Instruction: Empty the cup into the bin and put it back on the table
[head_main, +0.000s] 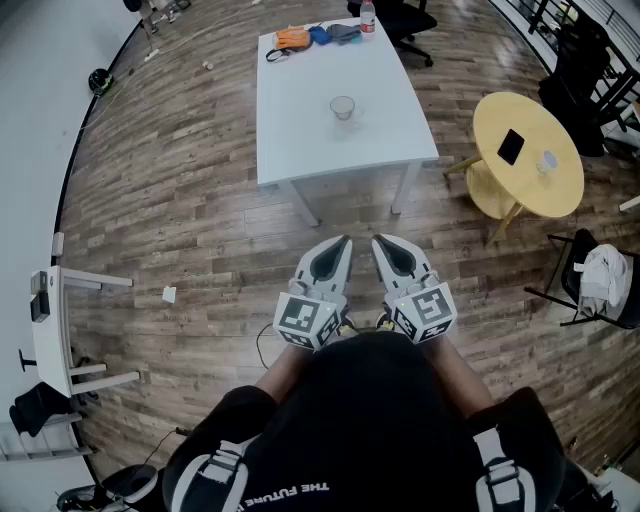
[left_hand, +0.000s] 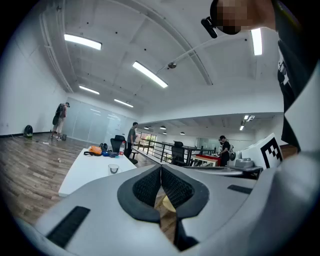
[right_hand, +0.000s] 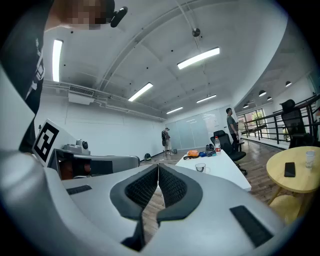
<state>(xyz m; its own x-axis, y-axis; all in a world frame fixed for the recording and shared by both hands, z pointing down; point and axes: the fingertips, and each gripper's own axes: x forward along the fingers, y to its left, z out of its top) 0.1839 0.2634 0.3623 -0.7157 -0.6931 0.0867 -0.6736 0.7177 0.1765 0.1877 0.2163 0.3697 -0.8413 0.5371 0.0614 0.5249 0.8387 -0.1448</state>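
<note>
A clear cup (head_main: 343, 107) stands upright near the middle of the white table (head_main: 300, 130), well ahead of me. It also shows small in the left gripper view as the cup (left_hand: 113, 169) and in the right gripper view as the cup (right_hand: 200, 167). My left gripper (head_main: 343, 243) and right gripper (head_main: 380, 243) are held side by side close to my body over the wooden floor, short of the table. Both are shut with nothing between the pads. No bin is in view.
At the table's far end lie an orange bag (head_main: 291, 38), blue items and a bottle (head_main: 367, 17). A round yellow table (head_main: 527, 152) with a phone stands to the right, a chair (head_main: 595, 280) beyond it. White shelving (head_main: 60, 330) is at left. People stand in the distance.
</note>
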